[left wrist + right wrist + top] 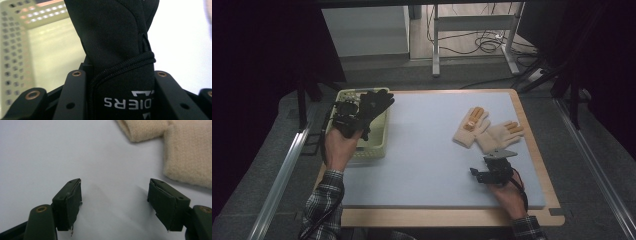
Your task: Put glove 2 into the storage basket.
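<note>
Black glove [374, 105] pinched by left gripper [348, 120] over basket [379, 145] rim at nine o'clock, right gripper [113, 202] spread on bare mat [422, 150], cream gloves [487, 131] just beyond at two o'clock.

A: Black glove [117, 50]: smooth matt stretch cloth, corded seam at the cuff, pale printed letters.

B: Basket [379, 145]: pale plastic, perforated walls, dull sheen. Cream gloves [190, 152]?

A: Coarse fuzzy knit, orange fingertip patches.

B: Table mat [422, 155]: matt, smooth, pale grey-blue; wood-look edge [452, 218] round it.

A: Right gripper [113, 202] pads: dark matt covering, frayed at the edges; brass-coloured rivets.
</note>
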